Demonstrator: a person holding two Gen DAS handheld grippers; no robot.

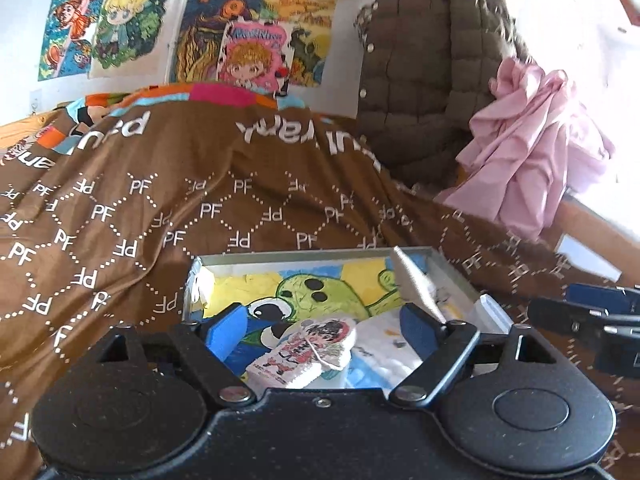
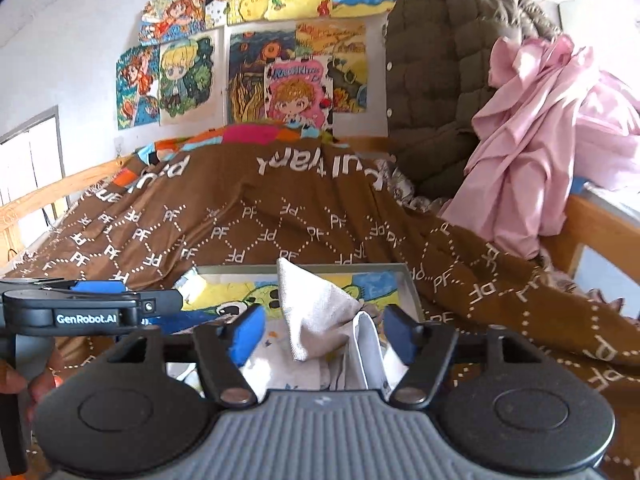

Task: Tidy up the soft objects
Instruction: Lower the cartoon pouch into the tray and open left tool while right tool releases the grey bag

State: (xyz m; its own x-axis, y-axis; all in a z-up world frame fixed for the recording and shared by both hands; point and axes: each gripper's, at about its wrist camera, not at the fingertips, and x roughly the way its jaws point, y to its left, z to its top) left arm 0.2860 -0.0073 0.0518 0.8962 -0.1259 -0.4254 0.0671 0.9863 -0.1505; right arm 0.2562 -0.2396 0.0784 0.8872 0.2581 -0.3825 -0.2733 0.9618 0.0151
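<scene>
Left gripper (image 1: pixel 320 330) hovers over the metal tray (image 1: pixel 288 257), blue pads spread wide, with a small cartoon-printed pad (image 1: pixel 308 350) lying between them, gripped by neither. A pale cloth (image 1: pixel 416 280) pokes up at the tray's right side, over the colourful frog drawing (image 1: pixel 320 292) inside. The tray sits on the brown PF-patterned blanket (image 1: pixel 160 200). Behind it: a quilted brown jacket (image 1: pixel 424 72), a pink garment (image 1: pixel 536 148), and drawings (image 1: pixel 160 28) on the wall. The right gripper (image 1: pixel 592 316) edges in at the right.

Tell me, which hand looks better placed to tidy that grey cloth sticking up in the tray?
Probably the right. The grey cloth rises directly between the right gripper fingers, while the left gripper hovers over a small cartoon-printed item.
</scene>
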